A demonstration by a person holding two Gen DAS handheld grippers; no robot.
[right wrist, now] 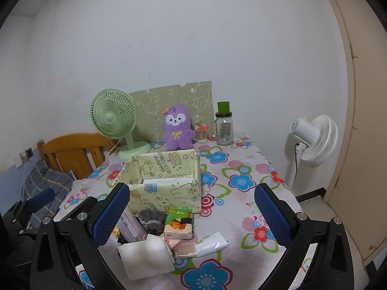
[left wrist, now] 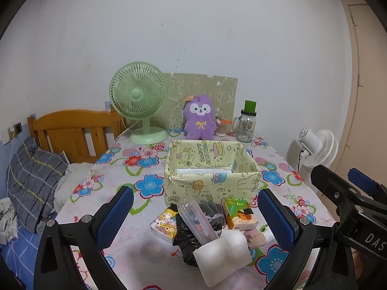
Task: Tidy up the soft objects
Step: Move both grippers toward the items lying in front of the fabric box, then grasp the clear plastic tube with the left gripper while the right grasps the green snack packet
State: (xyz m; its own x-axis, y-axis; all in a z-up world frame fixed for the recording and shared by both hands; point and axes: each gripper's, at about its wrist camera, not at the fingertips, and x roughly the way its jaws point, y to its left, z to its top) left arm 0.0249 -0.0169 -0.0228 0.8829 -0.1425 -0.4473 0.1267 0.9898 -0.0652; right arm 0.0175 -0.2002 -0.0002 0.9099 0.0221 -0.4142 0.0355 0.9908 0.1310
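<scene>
A yellow fabric storage box (left wrist: pixel 212 183) (right wrist: pixel 167 188) with cartoon prints stands open on the flowered tablecloth. In front of it lies a pile: a white folded cloth (left wrist: pixel 222 256) (right wrist: pixel 145 256), a grey scrunchie (left wrist: pixel 214 213) (right wrist: pixel 150 220), a green and orange tissue pack (left wrist: pixel 239 213) (right wrist: pixel 179 223), a clear pencil pouch (left wrist: pixel 196 220), a black bag (left wrist: pixel 183 239) and a cartoon tissue pack (left wrist: pixel 163 224). My left gripper (left wrist: pixel 196 217) hangs open above the pile. My right gripper (right wrist: pixel 193 215) is open too, just right of it. A purple plush toy (left wrist: pixel 199 120) (right wrist: pixel 177 130) sits at the back.
A green desk fan (left wrist: pixel 139 101) (right wrist: pixel 113 123), a glass jar with a green lid (left wrist: pixel 246 125) (right wrist: pixel 224 125) and a small cotton swab holder (left wrist: pixel 221 128) stand along the wall. A white floor fan (right wrist: pixel 314 140) is off the table's right edge. A bed with a wooden headboard (left wrist: pixel 72 130) lies left.
</scene>
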